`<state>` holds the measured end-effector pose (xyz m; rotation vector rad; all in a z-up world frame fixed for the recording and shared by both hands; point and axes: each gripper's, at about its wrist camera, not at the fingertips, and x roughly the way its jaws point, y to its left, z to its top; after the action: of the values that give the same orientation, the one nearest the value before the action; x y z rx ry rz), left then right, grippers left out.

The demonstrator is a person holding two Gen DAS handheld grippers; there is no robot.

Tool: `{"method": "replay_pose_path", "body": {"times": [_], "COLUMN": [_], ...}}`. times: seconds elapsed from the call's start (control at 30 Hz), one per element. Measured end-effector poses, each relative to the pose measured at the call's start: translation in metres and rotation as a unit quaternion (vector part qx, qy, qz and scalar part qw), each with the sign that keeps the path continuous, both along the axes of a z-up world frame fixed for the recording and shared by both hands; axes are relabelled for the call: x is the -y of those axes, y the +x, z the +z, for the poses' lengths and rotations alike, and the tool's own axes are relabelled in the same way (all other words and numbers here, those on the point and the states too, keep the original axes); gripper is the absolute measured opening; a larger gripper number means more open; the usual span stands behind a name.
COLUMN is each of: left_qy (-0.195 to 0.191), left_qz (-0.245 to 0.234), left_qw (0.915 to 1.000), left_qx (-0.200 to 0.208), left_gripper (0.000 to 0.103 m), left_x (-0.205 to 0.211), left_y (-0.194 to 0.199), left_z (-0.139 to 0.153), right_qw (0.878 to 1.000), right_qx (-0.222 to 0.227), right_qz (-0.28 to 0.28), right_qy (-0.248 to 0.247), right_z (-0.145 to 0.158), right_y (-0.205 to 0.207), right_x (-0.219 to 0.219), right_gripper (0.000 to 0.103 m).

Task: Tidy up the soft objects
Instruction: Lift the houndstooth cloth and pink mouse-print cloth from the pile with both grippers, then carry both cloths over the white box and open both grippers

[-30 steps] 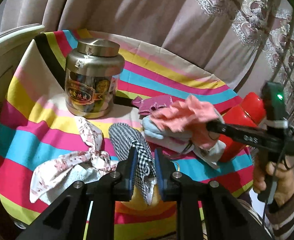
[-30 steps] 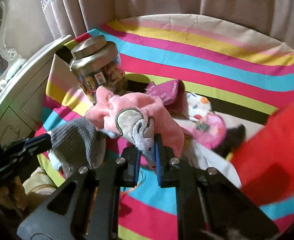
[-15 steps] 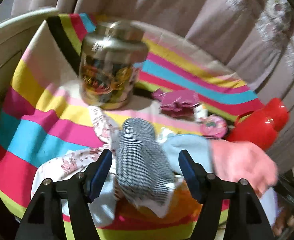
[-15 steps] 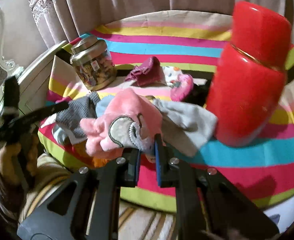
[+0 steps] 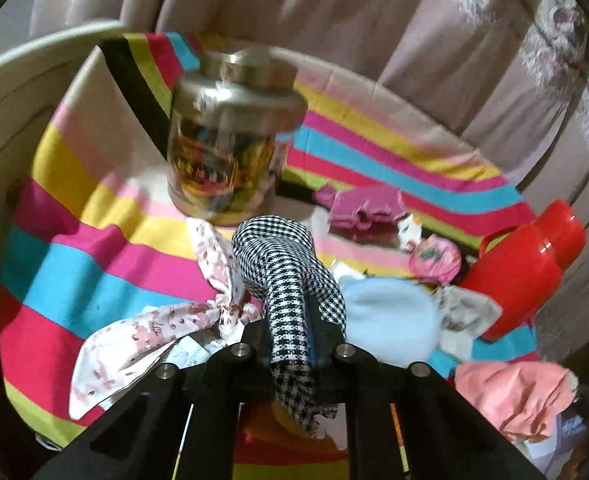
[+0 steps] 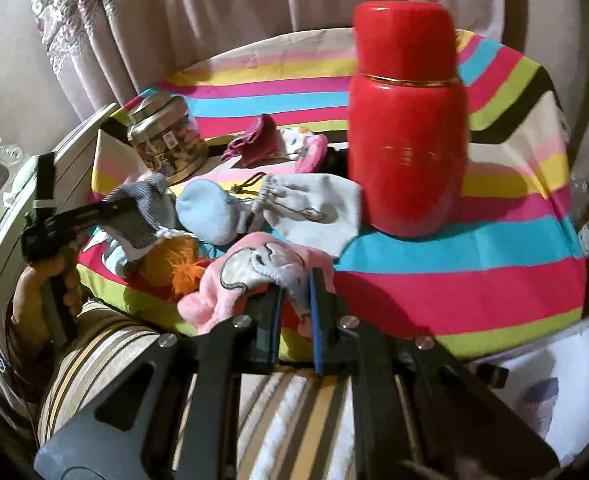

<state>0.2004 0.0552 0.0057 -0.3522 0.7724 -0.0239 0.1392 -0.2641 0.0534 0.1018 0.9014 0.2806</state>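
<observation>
The left gripper (image 5: 290,344) has its fingers clamped on a black-and-white houndstooth cloth (image 5: 282,276), which arches up from between them toward 12 o'clock in the left wrist view. The right gripper (image 6: 294,304) pinches a pink sock with a grey elephant patch (image 6: 250,276), held at the near edge of the counter (image 6: 454,288), which is covered by a striped cloth.

Judged from how things lie, the sorting is at an early stage. Most soft pieces lie loose in a jumble at the centre: a floral bow cloth (image 5: 154,328) at 9 o'clock of the left gripper, a pale blue sock (image 6: 210,212) and a grey-white sock (image 6: 314,208) just beside each other, a magenta cloth (image 6: 254,140) further back, and a small pink plush item (image 6: 310,152) near it, too small to name surely. Something orange and fuzzy (image 6: 174,264) lies under the houndstooth cloth. No tidy stack or sorted group shows anywhere.

Two hard things stand among them: a metal tea tin (image 5: 230,140) at 11 o'clock and a red canister (image 6: 406,120) at 1 o'clock in the right wrist view.

What is left, as I judge it: place both held pieces, then gather the remaining ones.
</observation>
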Motion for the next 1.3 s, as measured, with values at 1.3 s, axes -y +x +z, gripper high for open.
{"method": "replay_pose_path", "body": {"times": [1.3], "left_qy": [-0.095], "left_qz": [-0.299], "left_qw": [0.9489], "left_qx": [0.029], "left_gripper": [0.011], "left_x": [0.301], "left_y": [-0.071], "left_z": [0.074], "right_qw": [0.958], "right_qx": [0.032], "right_qz": [-0.275], "right_qy": [-0.07], "right_z": [0.046], "right_y": [-0.122], "right_x": [0.215], "right_gripper": [0.015]}}
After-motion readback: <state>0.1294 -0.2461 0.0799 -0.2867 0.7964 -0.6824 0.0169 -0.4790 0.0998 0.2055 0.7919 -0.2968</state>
